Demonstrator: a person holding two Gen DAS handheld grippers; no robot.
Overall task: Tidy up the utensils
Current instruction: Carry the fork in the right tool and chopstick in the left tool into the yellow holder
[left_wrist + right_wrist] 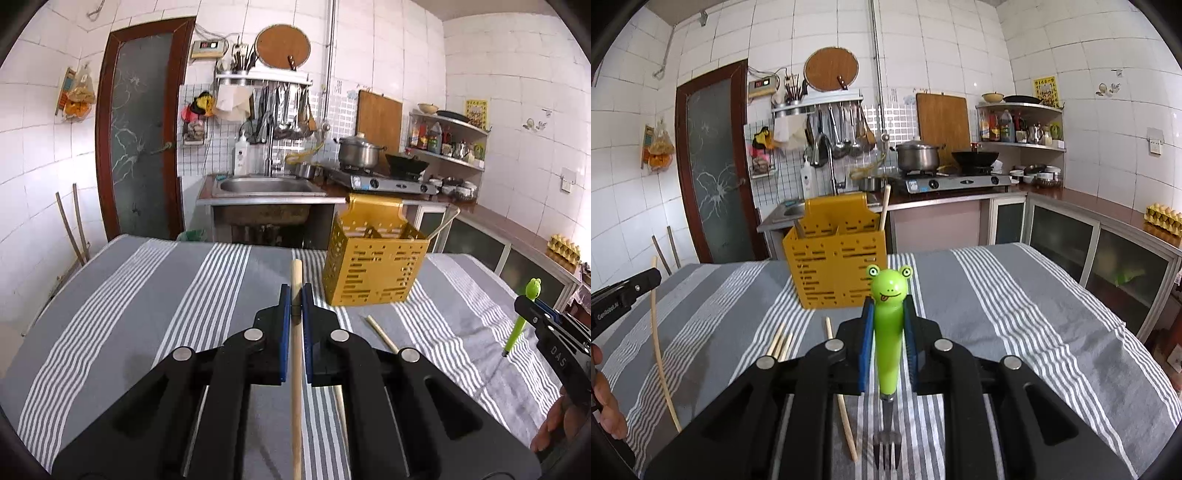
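1. The left gripper [295, 295] is clamping a chopstick [296, 369]; the right gripper [888, 314] is squeezing a frog fork [888, 332].
2. The yellow caddy [836, 266] is standing on the striped cloth [1015, 314], already holding one chopstick [885, 203].
3. Loose chopsticks [779, 345] are lying near it, still waiting.

Yellow caddy [836, 262] mid-cloth, loose chopsticks [780, 345] before it, striped cloth [1015, 314] rightward open.
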